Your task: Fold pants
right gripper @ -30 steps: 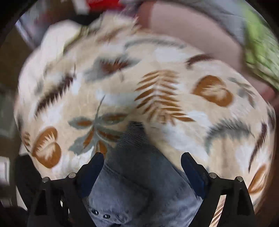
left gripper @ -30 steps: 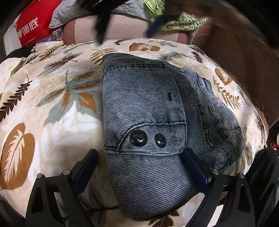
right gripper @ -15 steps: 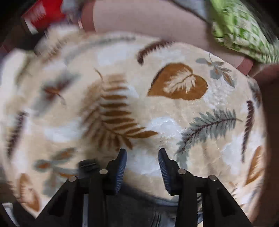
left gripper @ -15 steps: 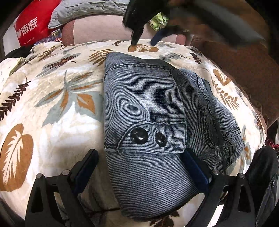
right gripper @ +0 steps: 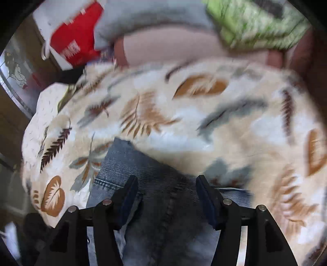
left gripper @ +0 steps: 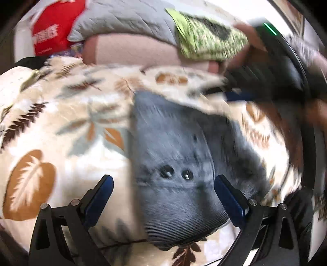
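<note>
The blue-grey denim pants point(left gripper: 173, 155) lie folded in a bundle on the leaf-print blanket point(left gripper: 61, 126), two dark buttons facing up. My left gripper point(left gripper: 163, 190) is open, its fingers straddling the near end of the bundle without closing on it. The right gripper body shows blurred in the left wrist view point(left gripper: 265, 81) beyond the far right of the pants. In the right wrist view the pants point(right gripper: 143, 169) lie under my right gripper point(right gripper: 165, 190), which is partly open and holds nothing.
Behind the blanket are a pink cushion point(left gripper: 132, 51), a grey quilted pillow point(left gripper: 126, 18), green patterned cloth point(left gripper: 206, 41) and a red bag point(left gripper: 53, 34). The blanket point(right gripper: 224, 126) drops off at the left edge.
The left gripper has lifted and pulled back a little, staying open. The right gripper has swung to the far right of the pants and opened wider than half a second ago.
</note>
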`<state>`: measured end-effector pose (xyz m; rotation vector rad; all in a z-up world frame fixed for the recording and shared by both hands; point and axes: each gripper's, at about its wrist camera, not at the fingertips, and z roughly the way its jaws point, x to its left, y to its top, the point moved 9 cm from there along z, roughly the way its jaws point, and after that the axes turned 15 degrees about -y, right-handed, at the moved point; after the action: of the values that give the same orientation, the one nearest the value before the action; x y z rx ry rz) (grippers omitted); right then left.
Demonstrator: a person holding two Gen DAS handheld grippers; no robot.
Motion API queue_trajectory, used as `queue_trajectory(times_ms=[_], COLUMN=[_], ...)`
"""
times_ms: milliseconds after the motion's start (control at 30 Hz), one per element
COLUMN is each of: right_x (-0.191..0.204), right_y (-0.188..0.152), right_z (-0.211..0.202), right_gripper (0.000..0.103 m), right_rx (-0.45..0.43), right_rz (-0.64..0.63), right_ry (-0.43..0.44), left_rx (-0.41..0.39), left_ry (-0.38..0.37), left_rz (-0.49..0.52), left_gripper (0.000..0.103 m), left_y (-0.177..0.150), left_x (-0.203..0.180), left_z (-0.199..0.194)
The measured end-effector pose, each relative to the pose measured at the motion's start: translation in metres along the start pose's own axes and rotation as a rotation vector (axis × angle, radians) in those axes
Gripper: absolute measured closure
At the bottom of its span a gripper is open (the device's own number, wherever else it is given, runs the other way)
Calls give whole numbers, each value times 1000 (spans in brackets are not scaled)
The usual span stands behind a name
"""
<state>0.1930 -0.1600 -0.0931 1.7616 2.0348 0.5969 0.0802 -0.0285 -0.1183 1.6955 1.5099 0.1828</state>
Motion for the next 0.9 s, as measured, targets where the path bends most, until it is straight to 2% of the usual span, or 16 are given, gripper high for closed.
queue_trajectory(times_ms=[100,133,200,233,267,333,400,467,500,533,567,600,667,733,833,900], right_x=[-10,-11,-18,-16,-19,-23,-22,-17,-16,-15,-16,-20,-29,-35,-36,-35], right_y=[-33,-48,-92,-96,-94,-89,-85,-94,-103,-120,-141,-145,-136,-122,-115,-127], right_z=[-18,-15,21,29,20,0,-31,-44,-37,-20,7,10,-5,-28,-47,-24], right_gripper=[28,21,19,19,18,18,17,4,1,1,1,1,1,0,0,0], right_rx=[-36,-23,102,71,17,3,-94,-132,-114,-57,49,65,56,-35,-119,-64], right_rz=[7,-7,-94,-77,-42,-34,-5,10,-8,-42,-58,8,88,85,88,54], right_ry=[10,9,-82,-60,-45,-92,-82,-47,-68,-112,-123,-76,-52,-106,-108,-147], left_rx=[-27,-15,15,26,33,32,42,50,58,65,73,78,78,78,75,77], left_ry=[31,50,85,98,109,139,172,194,200,202,205,206,213,221,221,216], left_rz=[-53,-74,-121,-140,-155,-156,-155,-155,-154,-152,-151,-145,-128,-134,-152,-154], left_gripper=[4,4,4,4,4,4,4,4,4,4,4,4,4,4,4,4], left_y=[7,7,2,0,0,1,1,0,-1,-2,-1,-2,-4,-4,-5,-6], left_x=[14,22,33,37,39,41,42,43,43,41,41,40,38,39,42,43], left_z=[-14,-13,-10,-10,-12,-16,-15,-15,-14,-12,-9,-9,-12,-12,-13,-11])
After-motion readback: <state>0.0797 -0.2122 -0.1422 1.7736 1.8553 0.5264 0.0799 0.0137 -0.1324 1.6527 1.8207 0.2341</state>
